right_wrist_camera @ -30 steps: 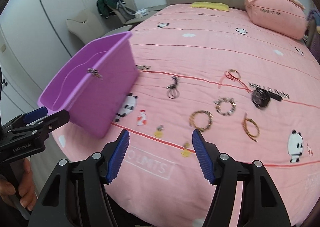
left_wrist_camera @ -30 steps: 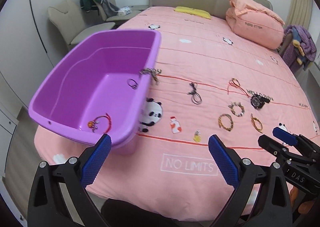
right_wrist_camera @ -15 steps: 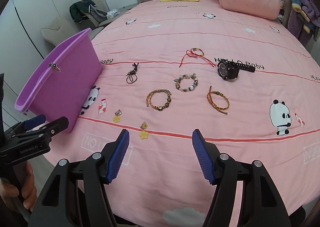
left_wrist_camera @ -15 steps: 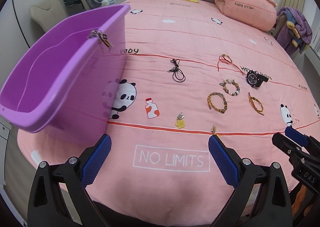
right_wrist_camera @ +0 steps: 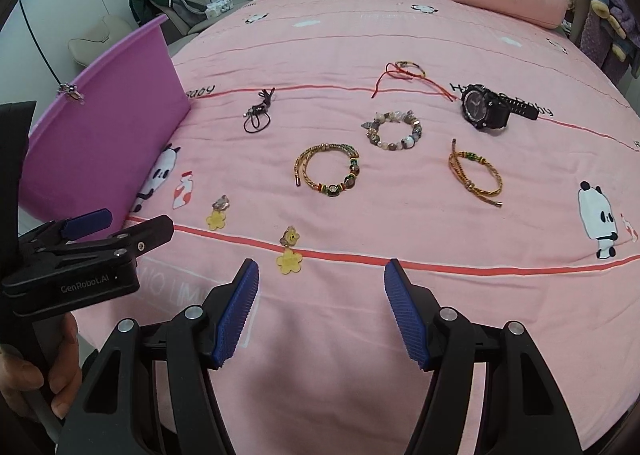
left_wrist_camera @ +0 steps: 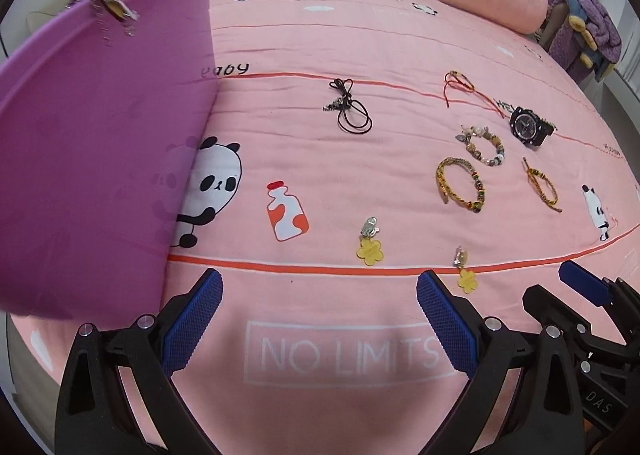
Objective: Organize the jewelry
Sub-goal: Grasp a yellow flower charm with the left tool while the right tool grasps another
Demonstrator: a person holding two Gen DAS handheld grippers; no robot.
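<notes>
Right wrist view: the right gripper (right_wrist_camera: 320, 311) stands released over the pink bedspread (right_wrist_camera: 340, 39), bracelets at frame centre. Left gripper (left_wrist_camera: 318, 319) is spread empty; purple tub (left_wrist_camera: 92, 159) fills its left.

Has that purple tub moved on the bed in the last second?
Cannot tell. The tub fills more of both views, but the jewelry looms larger too, so the cameras came closer.

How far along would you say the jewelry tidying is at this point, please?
Barely begun. Done: only a metal chain hangs over the purple bin's rim; its inside is hidden. In hand: nothing, as the left gripper and right gripper both stand open above the bedspread. Left: the black cord, watch, four bracelets and two yellow flower charms.
</notes>
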